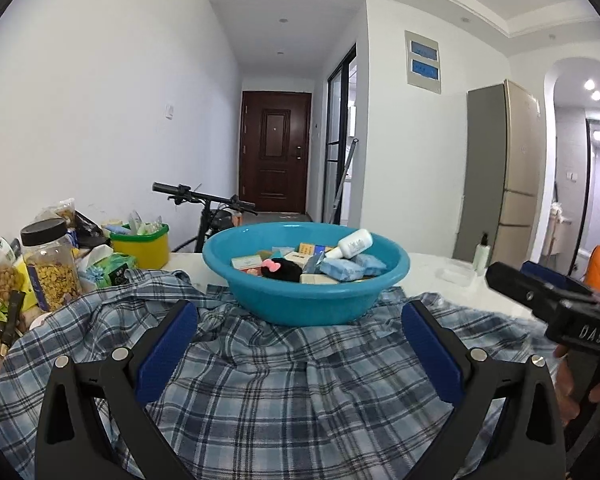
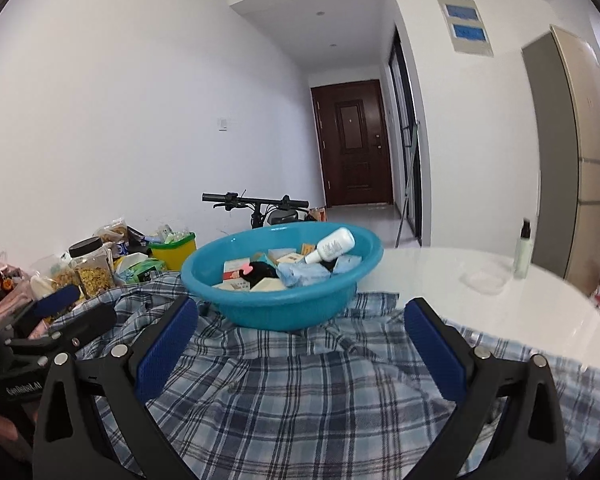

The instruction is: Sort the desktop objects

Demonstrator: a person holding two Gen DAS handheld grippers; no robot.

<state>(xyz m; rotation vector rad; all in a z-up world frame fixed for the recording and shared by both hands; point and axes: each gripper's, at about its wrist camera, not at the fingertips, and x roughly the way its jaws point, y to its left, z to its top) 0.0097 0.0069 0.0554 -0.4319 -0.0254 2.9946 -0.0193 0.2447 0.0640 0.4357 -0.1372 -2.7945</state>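
Note:
A blue plastic basin (image 1: 260,300) (image 2: 236,308) rests on a crumpled blue plaid shirt (image 1: 292,392) (image 2: 300,392) on the white table. Inside lie a white bottle (image 1: 352,243) (image 2: 332,245), blue packets (image 1: 348,269), small boxes and a black plush with a pink bow (image 1: 281,267). My left gripper (image 1: 300,322) hovers open over the shirt, just short of the basin, holding nothing. My right gripper (image 2: 300,320) is likewise open and empty, in front of the basin. Each gripper shows at the edge of the other's view.
At the table's left stand a jar of yellow snacks (image 1: 52,268), snack bags, a green tissue pack (image 1: 108,268) and a yellow box (image 1: 142,246) (image 2: 174,254). A pump bottle (image 2: 523,252) and a clear lid (image 1: 456,274) sit at the right. A bicycle (image 1: 212,212) stands behind.

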